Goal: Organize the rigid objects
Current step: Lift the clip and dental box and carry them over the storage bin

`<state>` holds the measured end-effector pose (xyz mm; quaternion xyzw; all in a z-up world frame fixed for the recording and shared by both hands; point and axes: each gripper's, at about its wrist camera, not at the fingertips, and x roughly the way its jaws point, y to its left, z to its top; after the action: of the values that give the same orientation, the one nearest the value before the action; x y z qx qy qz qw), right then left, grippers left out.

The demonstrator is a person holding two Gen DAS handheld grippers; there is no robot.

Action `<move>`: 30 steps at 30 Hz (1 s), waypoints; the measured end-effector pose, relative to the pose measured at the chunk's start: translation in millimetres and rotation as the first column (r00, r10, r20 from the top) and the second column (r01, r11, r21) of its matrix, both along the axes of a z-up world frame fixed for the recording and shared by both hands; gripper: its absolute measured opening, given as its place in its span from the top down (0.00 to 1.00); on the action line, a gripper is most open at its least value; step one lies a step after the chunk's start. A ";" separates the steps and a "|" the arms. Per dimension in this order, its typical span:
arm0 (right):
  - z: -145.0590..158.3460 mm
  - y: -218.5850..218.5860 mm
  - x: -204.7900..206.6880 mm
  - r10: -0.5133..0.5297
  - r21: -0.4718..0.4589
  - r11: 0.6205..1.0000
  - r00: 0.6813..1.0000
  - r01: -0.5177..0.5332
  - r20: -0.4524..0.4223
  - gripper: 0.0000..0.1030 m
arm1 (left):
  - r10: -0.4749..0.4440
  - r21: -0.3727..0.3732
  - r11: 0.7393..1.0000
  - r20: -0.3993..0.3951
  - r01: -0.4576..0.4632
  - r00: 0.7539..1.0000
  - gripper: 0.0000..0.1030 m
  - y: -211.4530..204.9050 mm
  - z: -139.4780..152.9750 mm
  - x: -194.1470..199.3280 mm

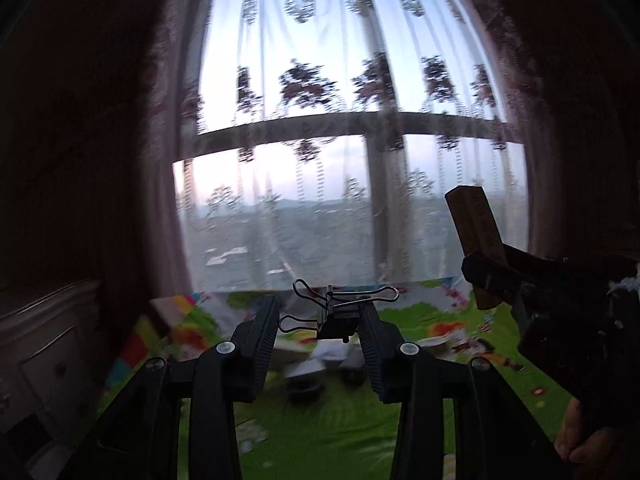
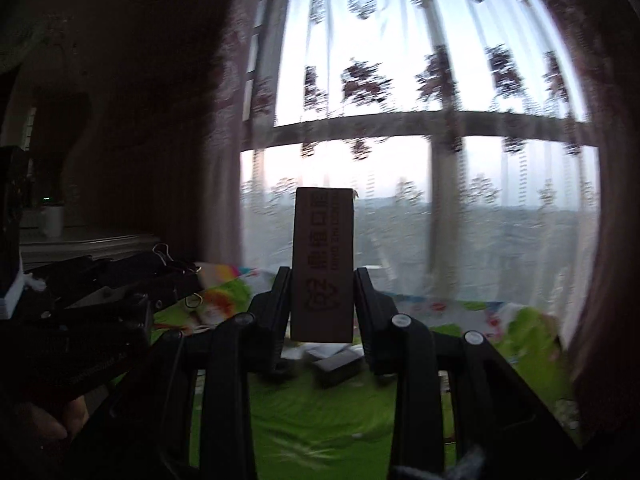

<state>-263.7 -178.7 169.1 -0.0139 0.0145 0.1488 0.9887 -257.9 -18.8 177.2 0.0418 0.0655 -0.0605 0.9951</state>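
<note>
The left claw (image 1: 320, 316) pinches a binder clip (image 1: 336, 312); the right claw (image 2: 322, 300) pinches an upright brown box (image 2: 323, 256).

Both grippers (image 1: 318, 316) (image 2: 322, 300) level, clamped.

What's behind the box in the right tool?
Behind the brown box, gripped upright in the right tool, hangs a sheer flowered curtain over a bright window. The box hides the strip directly behind it.

Small objects (image 2: 334, 364) on the green mat (image 2: 312, 412) are blurred beyond telling, the fingers (image 2: 276, 300) hide the box's (image 2: 323, 248) sides, and the dark room's left stays unreadable.
</note>
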 end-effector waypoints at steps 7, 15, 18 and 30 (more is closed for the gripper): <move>3.4 77.2 -3.2 0.217 -0.070 0.974 0.976 -0.216 -0.001 0.66 | 0.216 -0.041 0.976 0.004 -0.216 0.976 0.60 78.0 -1.5 -30.0; -0.2 159.3 -6.6 0.444 -0.137 0.883 0.894 -0.449 -0.065 0.66 | 0.385 -0.063 0.919 -0.063 -0.388 0.921 0.60 145.0 -19.8 -64.0; -3.9 183.5 -8.7 0.502 -0.154 0.845 0.859 -0.511 -0.097 0.66 | 0.430 -0.071 0.897 -0.095 -0.437 0.898 0.60 164.3 -28.8 -75.4; -42.1 267.9 -25.5 0.651 -0.231 0.645 0.682 -0.729 -0.334 0.66 | 0.544 -0.111 0.806 -0.250 -0.582 0.801 0.60 223.8 -65.3 -98.9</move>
<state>-289.2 89.2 127.0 -0.1753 0.1434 0.5117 0.8288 -356.8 205.0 111.9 -0.0772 0.1718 0.2290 0.9550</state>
